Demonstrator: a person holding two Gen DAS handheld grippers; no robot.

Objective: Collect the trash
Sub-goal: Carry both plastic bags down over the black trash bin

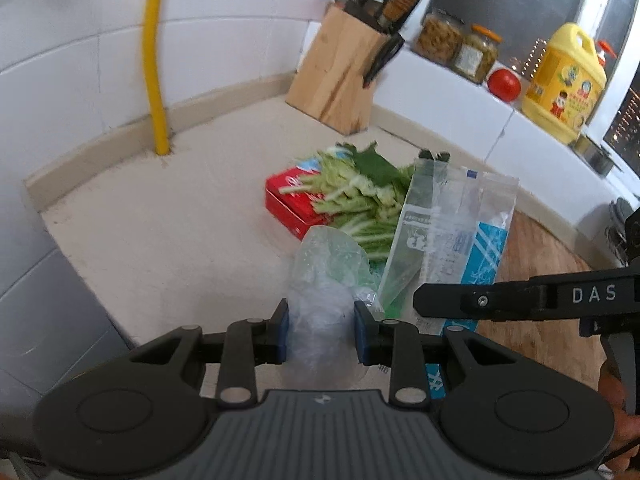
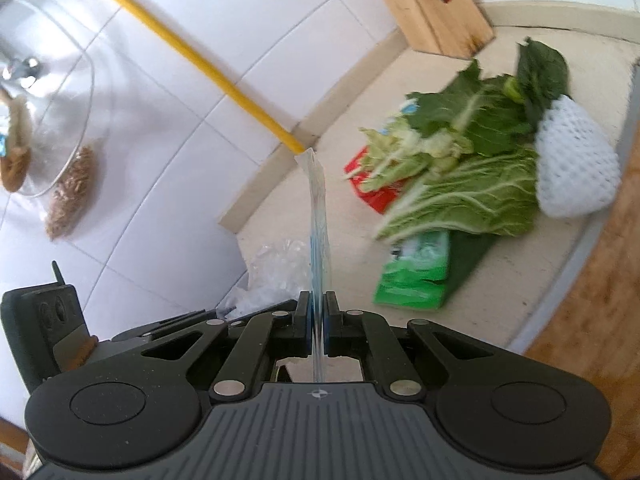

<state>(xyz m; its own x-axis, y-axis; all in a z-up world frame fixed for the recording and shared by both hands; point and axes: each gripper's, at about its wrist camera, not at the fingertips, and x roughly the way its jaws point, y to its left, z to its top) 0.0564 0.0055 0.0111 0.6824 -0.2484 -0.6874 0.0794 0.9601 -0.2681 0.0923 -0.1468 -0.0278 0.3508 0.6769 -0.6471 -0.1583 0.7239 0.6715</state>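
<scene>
I have both pieces of trash in hand. My left gripper (image 1: 320, 330) pinches a crumpled clear plastic bag (image 1: 324, 280), its pads pressing the bag's sides. My right gripper (image 2: 318, 320) is pressed together on a flat clear wrapper with blue print (image 2: 319, 216), held edge-on and clear of the countertop (image 1: 180, 216).

Next, I judge, both want carrying to a bin, though none is in view, so I would have to find it first.

More remains near the counter's back edge: vegetable leaves (image 2: 464, 168) on a red carton (image 1: 288, 204), a green packet (image 2: 416, 276) and a white foam net sleeve (image 2: 576, 168). A knife block (image 1: 340, 76) stands in the back corner beside a yellow pipe (image 1: 154, 60). The grippers sit close together, so the wrapper may brush the bag.
</scene>
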